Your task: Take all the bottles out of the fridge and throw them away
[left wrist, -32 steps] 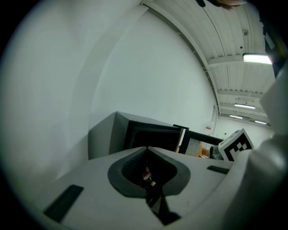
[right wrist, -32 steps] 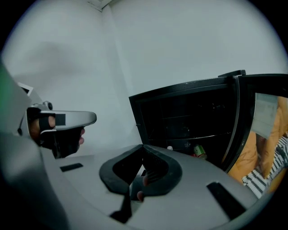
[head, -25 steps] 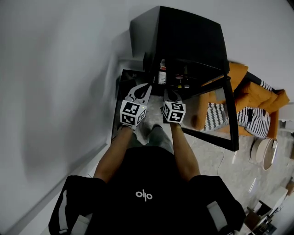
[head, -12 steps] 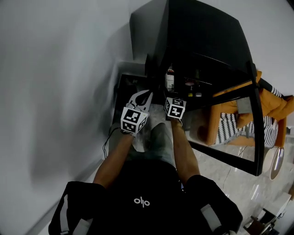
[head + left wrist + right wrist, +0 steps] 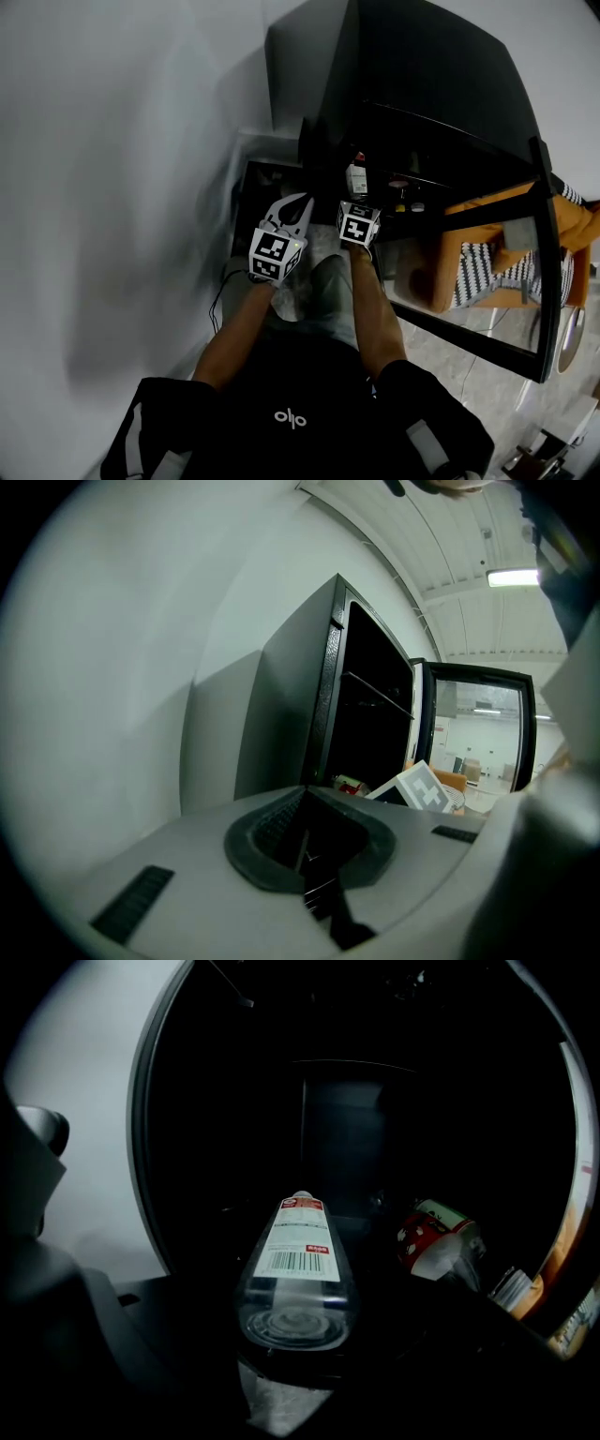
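Jaws of the right gripper (image 5: 356, 206), just opened wide, face a clear bottle (image 5: 295, 1274) lying on its side on a low shelf of the open fridge (image 5: 422, 94), not yet gripped. The left gripper (image 5: 296, 202) hangs closed and empty alongside. Both have dropped toward the shelf; a grab looks imminent.

The person wears a black short-sleeved top (image 5: 309, 384) with a small white logo (image 5: 292, 419) and grey trousers (image 5: 326, 298). The left hand-held gripper (image 5: 299, 201) and the right hand-held gripper (image 5: 355, 204) bear black-and-white marker cubes.
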`<control>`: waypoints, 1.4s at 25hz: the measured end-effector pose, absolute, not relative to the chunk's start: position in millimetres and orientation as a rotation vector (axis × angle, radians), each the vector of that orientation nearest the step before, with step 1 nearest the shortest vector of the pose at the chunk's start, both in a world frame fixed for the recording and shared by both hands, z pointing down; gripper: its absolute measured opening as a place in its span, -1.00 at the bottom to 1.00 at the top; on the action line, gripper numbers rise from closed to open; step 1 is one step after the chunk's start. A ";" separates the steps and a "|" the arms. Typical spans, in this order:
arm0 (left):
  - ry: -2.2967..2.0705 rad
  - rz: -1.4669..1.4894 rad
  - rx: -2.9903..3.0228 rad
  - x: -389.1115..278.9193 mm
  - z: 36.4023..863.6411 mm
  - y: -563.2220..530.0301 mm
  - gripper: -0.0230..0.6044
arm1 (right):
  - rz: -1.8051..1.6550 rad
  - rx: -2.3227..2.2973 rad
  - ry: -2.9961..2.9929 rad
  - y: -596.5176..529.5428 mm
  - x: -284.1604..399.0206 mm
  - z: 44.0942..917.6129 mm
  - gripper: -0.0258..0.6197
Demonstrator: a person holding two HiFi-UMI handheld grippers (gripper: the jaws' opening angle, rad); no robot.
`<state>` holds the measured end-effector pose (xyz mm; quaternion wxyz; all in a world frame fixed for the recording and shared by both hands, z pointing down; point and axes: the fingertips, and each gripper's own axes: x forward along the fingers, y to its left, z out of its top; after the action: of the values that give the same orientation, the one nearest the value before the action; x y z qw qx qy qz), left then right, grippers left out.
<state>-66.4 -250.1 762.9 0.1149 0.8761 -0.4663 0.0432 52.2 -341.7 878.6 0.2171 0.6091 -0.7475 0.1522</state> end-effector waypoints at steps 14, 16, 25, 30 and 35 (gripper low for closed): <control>-1.291 0.213 2.513 -37.4 650.3 -211.5 -0.91 | 0.612 1.617 -1.963 -225.9 94.7 778.5 0.04; -1.254 0.238 2.518 -22.8 615.1 -198.4 -0.90 | 0.655 1.599 -1.929 -194.8 105.7 745.1 0.04; -1.163 0.294 2.572 17.3 505.6 -160.4 -0.90 | 0.744 1.638 -1.892 -116.0 140.8 634.7 0.04; -1.161 0.297 2.595 24.2 490.5 -147.1 -0.90 | 0.734 1.651 -1.931 -108.4 143.6 614.6 0.04; -1.222 0.300 2.571 11.1 490.7 -137.3 -0.90 | 0.695 1.606 -1.997 -108.4 130.5 605.9 0.04</control>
<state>11.1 -137.3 490.7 0.1390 0.8896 -0.4226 0.1039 130.5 -108.4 605.9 0.2411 0.5870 -0.7299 0.2539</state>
